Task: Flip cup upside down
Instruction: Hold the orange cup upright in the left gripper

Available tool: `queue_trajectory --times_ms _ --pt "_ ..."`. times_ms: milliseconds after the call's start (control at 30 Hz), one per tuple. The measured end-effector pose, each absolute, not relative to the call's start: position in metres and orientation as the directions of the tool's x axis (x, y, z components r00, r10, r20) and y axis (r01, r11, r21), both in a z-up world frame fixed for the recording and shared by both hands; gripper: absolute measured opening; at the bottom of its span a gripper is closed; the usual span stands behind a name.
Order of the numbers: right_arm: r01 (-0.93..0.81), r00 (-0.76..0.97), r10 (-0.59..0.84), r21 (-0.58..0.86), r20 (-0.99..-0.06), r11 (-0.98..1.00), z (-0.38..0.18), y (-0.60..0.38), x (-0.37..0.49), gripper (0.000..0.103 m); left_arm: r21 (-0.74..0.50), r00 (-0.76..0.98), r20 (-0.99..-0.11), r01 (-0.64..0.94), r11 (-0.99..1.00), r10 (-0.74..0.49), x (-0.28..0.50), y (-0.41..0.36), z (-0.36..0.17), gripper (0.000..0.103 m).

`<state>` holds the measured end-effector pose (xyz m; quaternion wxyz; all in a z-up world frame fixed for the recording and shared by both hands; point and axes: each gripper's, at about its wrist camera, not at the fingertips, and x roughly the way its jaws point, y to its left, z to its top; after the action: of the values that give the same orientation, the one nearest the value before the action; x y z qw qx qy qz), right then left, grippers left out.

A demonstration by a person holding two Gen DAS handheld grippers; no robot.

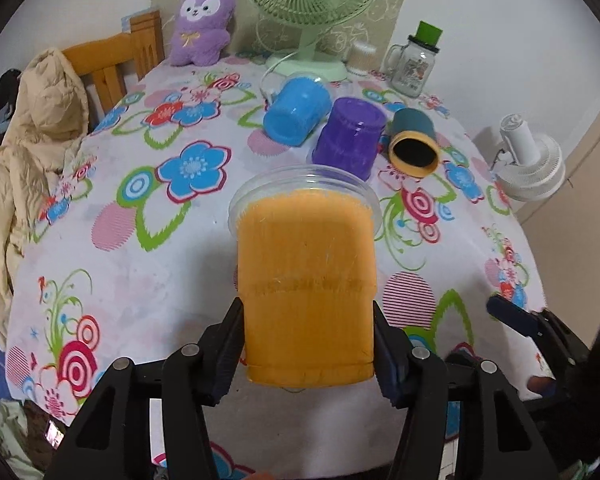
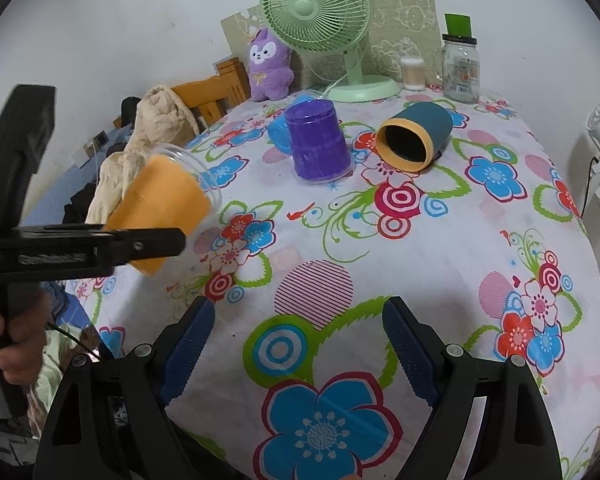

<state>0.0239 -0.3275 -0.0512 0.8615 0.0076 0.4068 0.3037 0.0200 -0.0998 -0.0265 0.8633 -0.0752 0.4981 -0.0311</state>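
My left gripper (image 1: 308, 344) is shut on an orange cup with a clear rim (image 1: 306, 280), held above the floral tablecloth with its mouth pointing away from the camera. In the right wrist view the same orange cup (image 2: 160, 208) is tilted in the air at the left, mouth up and to the right, clamped by the left gripper (image 2: 148, 244). My right gripper (image 2: 296, 344) is open and empty over the near part of the table. A purple cup (image 1: 348, 136) (image 2: 318, 142) stands upside down. A blue cup (image 1: 298, 112) and a teal cup with a yellow rim (image 1: 414, 142) (image 2: 414, 136) lie on their sides.
A green desk fan (image 2: 320, 20), a purple plush toy (image 2: 268, 66), a glass jar with a green top (image 2: 460, 68) and a cotton-swab tub (image 2: 412, 74) stand at the table's far edge. A wooden chair with a beige jacket (image 1: 32, 140) is at the left. A white fan (image 1: 532, 160) is at the right.
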Motion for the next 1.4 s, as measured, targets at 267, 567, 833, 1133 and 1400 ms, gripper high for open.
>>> queue_trajectory --times_ms 267,567,833,1133,1400 --pt "-0.528 0.479 0.541 0.265 -0.691 0.806 -0.051 -0.321 0.025 0.088 -0.135 0.505 -0.856 -0.012 0.991 -0.11 0.016 -0.091 -0.013 0.06" --pt "-0.537 0.478 0.54 0.256 -0.693 0.804 -0.05 -0.318 0.024 0.088 -0.167 0.49 -0.859 0.006 0.986 -0.149 0.015 -0.09 -0.01 0.06" --pt "-0.536 0.475 0.536 0.253 -0.698 0.805 -0.052 -0.316 0.026 0.088 -0.161 0.483 -0.863 0.021 0.987 -0.151 0.017 -0.092 -0.01 0.06" --pt "-0.538 0.469 0.535 0.253 -0.703 0.804 -0.053 -0.311 0.03 0.088 -0.133 0.464 -0.876 0.03 0.991 -0.132 0.02 -0.092 -0.012 0.06" --pt "-0.54 0.463 0.538 0.257 -0.704 0.801 -0.055 -0.309 0.031 0.088 -0.098 0.448 -0.887 0.049 0.994 -0.11 0.022 -0.096 -0.014 0.06"
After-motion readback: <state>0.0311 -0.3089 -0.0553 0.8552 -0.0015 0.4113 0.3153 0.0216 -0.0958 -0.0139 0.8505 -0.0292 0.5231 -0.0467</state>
